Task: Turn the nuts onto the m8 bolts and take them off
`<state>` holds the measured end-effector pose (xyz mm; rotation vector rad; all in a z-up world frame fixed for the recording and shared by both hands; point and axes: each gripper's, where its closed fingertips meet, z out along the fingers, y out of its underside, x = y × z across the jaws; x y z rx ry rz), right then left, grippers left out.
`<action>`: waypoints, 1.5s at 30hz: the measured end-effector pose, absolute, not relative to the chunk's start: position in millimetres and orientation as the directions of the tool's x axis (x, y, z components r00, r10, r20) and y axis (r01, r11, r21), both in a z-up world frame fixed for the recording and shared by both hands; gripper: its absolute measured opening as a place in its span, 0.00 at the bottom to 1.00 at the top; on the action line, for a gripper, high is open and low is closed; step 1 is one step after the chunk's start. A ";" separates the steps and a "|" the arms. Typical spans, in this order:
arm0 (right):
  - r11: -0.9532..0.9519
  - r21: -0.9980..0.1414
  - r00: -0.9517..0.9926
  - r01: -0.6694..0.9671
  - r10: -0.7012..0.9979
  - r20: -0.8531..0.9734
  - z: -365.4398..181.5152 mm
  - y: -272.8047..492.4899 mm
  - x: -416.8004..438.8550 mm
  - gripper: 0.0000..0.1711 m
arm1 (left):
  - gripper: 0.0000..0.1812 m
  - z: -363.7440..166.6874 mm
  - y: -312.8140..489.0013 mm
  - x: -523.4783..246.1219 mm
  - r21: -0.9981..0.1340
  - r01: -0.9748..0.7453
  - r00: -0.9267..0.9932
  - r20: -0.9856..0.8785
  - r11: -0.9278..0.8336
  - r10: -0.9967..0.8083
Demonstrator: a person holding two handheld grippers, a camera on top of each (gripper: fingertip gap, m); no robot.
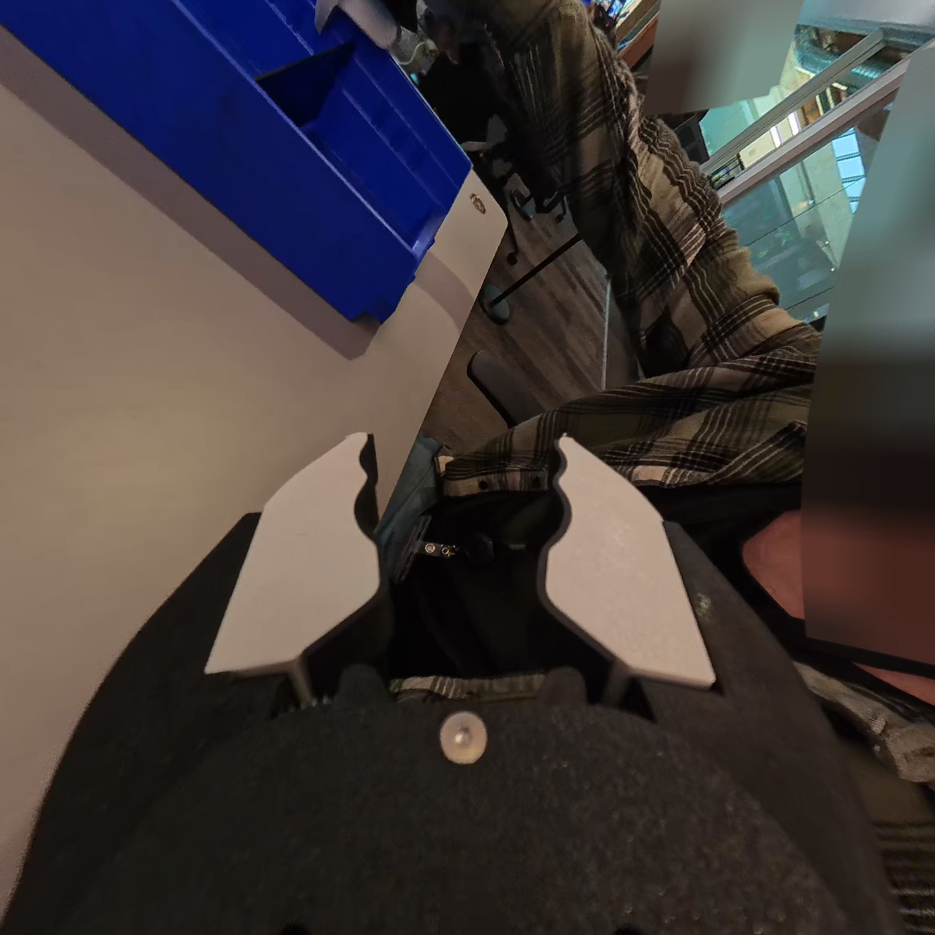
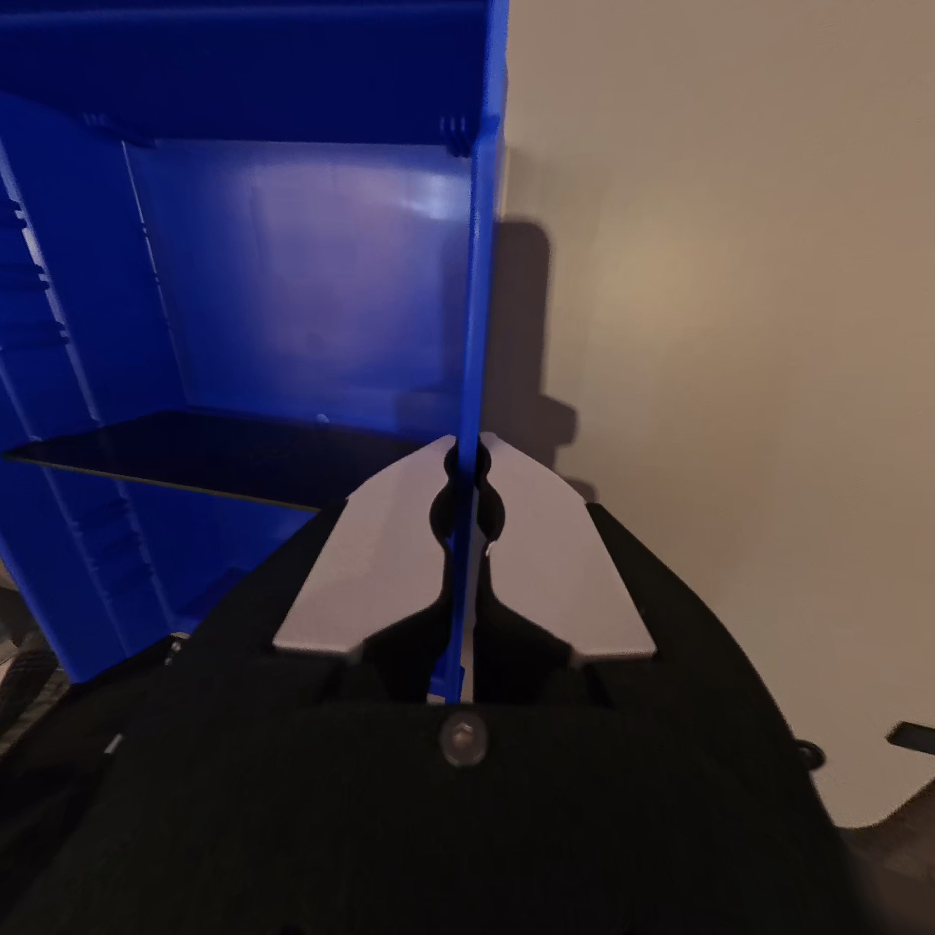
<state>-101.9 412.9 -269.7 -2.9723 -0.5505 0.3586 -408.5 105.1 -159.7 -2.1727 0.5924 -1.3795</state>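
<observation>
No bolts or nuts show in either view. My right gripper is shut on the thin side wall of a blue plastic bin, with one finger inside the bin and one outside. The bin holds a dark divider and looks bare inside. In the left wrist view the same blue bin stands on the pale table at the upper left. My left gripper is open and empty, held over the table's edge and pointing at a person's plaid sleeve.
The pale table top runs to the right of the bin. A person in a plaid shirt sits beyond the table edge, with a dark chair armrest and wood-look floor below. Windows and railings lie far off at the upper right. The gap from one gripper's tips to the other's is roughly 45 cm.
</observation>
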 end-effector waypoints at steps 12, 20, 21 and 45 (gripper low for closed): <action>-0.950 -0.114 0.934 0.291 0.308 -0.182 -270.8 431.3 14.6 0.02 | 0.35 -182.9 119.7 -410.0 -0.565 -0.038 0.439 0.732 -0.824 -0.522; -0.958 -0.117 0.944 0.263 0.280 -0.175 -271.4 451.3 68.7 0.02 | 0.35 -180.5 140.8 -413.7 -0.561 -0.004 0.499 0.716 -0.828 -0.488; -0.958 -0.120 0.945 0.259 0.277 -0.171 -271.5 454.0 72.9 0.02 | 0.35 -181.0 142.9 -414.0 -0.561 -0.002 0.509 0.712 -0.828 -0.484; -0.959 -0.136 0.951 0.250 0.270 -0.152 -272.0 486.3 118.3 0.02 | 0.36 -185.7 158.0 -416.5 -0.535 -0.005 0.576 0.689 -0.845 -0.440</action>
